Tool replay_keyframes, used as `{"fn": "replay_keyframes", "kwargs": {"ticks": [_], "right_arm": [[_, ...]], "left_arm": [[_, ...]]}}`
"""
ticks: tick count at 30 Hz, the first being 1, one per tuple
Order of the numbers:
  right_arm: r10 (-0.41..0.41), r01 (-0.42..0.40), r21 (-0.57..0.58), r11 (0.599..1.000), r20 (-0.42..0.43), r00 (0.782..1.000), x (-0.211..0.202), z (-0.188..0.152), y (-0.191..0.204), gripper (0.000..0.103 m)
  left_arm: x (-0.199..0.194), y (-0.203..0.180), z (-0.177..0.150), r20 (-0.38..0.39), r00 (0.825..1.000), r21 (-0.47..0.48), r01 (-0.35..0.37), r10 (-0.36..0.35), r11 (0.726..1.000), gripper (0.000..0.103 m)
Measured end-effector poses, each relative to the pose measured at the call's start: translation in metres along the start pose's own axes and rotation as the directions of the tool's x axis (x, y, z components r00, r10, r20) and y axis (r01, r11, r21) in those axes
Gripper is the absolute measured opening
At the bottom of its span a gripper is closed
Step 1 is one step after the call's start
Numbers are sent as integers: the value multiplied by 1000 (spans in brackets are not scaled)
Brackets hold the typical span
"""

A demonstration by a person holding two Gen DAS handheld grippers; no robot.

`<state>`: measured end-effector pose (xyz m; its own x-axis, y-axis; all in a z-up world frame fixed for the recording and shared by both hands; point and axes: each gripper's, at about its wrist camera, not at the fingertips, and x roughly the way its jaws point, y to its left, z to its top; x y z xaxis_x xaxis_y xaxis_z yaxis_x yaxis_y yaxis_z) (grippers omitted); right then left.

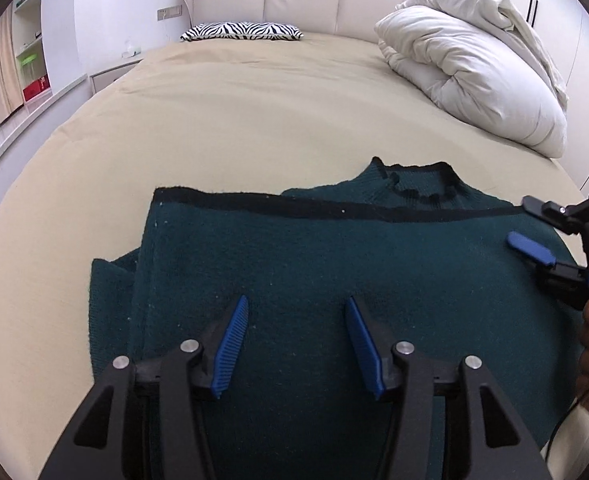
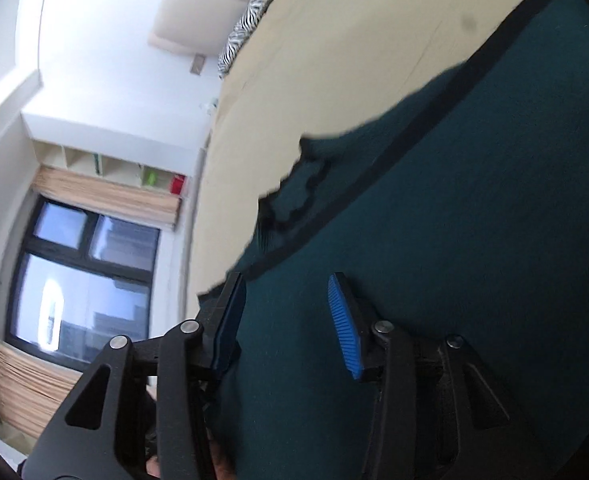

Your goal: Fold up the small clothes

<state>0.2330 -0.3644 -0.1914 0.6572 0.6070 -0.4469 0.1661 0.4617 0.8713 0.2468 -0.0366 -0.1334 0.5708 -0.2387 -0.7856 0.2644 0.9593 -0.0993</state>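
Fingers of my left gripper [image 1: 296, 344] and right gripper [image 2: 290, 320] gape wide, holding nothing, above the half-folded dark green knitted sweater [image 1: 334, 248]. I judge both should pinch matching edges, keeping the black-trimmed hem [image 1: 374, 211] square.

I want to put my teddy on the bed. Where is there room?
The tan sheet is bare between the zebra pillow and the green sweater, and left of the sweater too. The white duvet fills the right side. Near the sweater it is crowded with the left hand-held gripper and right hand-held gripper.

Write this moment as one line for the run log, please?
stage: mid-fold | sweater: dark green, partly folded on bed | left gripper: open above it | right gripper: open at its edge
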Motion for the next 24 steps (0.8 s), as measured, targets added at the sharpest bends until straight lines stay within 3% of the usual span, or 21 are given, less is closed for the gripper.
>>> {"fn": "replay_keyframes", "kwargs": {"ticks": [2,4,7,10,12,14,17,19,22,24], "right_arm": [[-40,39,14,999,65,997,-19,17,-18,42],[-11,5,57,998,121,993,-43,33,-45,34],[7,-26,85,996,215,977,-86,41,-68,34],[-77,54,87,995,298,951,-118,44,-76,34],[-91,65,93,994,312,946,-135,40,-74,35],[-73,67,30,997,309,948,-144,30,-56,37],[8,14,-90,996,238,971,-123,8,-19,43],[28,-2,-144,990,173,985,-105,-7,-5,57],[-9,17,-156,988,48,999,-65,-26,-7,59],[-86,88,-143,986,18,996,-48,-31,-21,53]], "left_arm": [[1,1,-1,1,1000,-5,6,-6,1000,55],[1,1,-2,3,1000,-7,12,-11,1000,55],[1,3,-2,9,1000,-10,14,-14,1000,55],[-1,2,-3,12,1000,-4,8,-7,1000,55],[-1,1,-3,13,1000,-3,7,-7,1000,55],[-1,1,-3,13,1000,-3,7,-7,1000,55],[-1,1,-3,15,1000,-2,6,-6,1000,55],[-1,2,-4,15,1000,-4,9,-9,1000,55],[-3,5,-4,17,999,-14,30,-29,999,55],[-8,10,-6,15,998,-26,54,-54,998,55]]}}
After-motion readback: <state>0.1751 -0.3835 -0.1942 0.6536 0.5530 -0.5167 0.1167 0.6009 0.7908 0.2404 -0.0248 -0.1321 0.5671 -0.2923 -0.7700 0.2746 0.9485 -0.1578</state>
